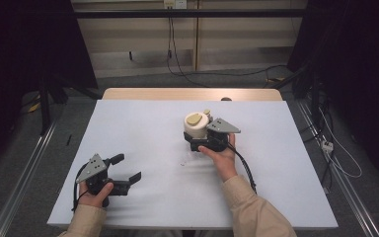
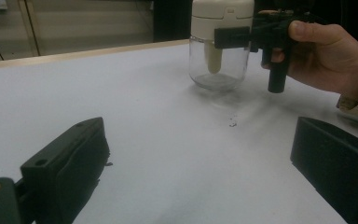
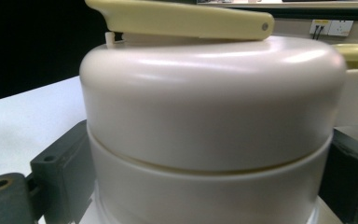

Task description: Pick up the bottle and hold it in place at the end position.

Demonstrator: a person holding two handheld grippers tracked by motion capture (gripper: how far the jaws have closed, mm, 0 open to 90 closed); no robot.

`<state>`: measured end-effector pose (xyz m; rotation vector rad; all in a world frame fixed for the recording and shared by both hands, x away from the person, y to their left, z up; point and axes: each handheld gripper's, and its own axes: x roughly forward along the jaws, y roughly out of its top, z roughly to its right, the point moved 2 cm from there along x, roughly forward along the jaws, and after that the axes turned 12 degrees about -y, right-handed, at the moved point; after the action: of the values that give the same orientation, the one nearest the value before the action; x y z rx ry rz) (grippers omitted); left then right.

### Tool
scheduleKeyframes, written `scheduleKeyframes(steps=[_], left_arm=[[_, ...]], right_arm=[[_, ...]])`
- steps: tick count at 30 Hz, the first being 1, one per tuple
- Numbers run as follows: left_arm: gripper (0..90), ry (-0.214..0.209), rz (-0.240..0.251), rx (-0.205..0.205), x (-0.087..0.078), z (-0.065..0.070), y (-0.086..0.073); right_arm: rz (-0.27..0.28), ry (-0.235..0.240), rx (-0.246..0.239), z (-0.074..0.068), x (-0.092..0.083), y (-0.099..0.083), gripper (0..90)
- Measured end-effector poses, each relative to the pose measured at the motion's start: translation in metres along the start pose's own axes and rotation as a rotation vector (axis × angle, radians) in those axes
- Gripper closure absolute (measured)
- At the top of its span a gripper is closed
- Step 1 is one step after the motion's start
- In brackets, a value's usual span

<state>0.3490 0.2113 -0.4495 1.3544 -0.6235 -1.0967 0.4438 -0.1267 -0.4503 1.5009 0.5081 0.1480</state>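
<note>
the right gripper [image 1: 203,139] has its jaws closed around the cream lid [image 3: 209,107] of a glass jar [image 2: 219,70], one black jaw on each side of the lid's lower band, as the right gripper view shows. the jar stands upright on the white table [image 1: 143,128], a little right of centre and toward the far half, with a pale yellow flip tab [image 3: 182,21] lying flat across the lid's top. the left gripper [image 1: 123,170] hangs with its jaws spread wide and nothing between them, low over the near left part of the table, well apart from the jar and aimed roughly toward it.

the risk, as i judge it: the grip sits on the lid, not the glass. if the lid is loose, a lift could leave the glass body behind or let it drop. a twist with no hold on the glass would likely just spin the whole jar, or tip it. the smooth rounded plastic could also slip between the jaws.
</note>
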Motion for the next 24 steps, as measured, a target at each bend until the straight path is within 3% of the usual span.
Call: scheduleKeyframes(steps=[24], left_arm=[[3.3, 0.003, -0.003, -0.004, -0.0001, 0.0, -0.0011]], right_arm=[[-0.012, -0.003, -0.005, -0.002, 0.0052, -0.004, 7.1]])
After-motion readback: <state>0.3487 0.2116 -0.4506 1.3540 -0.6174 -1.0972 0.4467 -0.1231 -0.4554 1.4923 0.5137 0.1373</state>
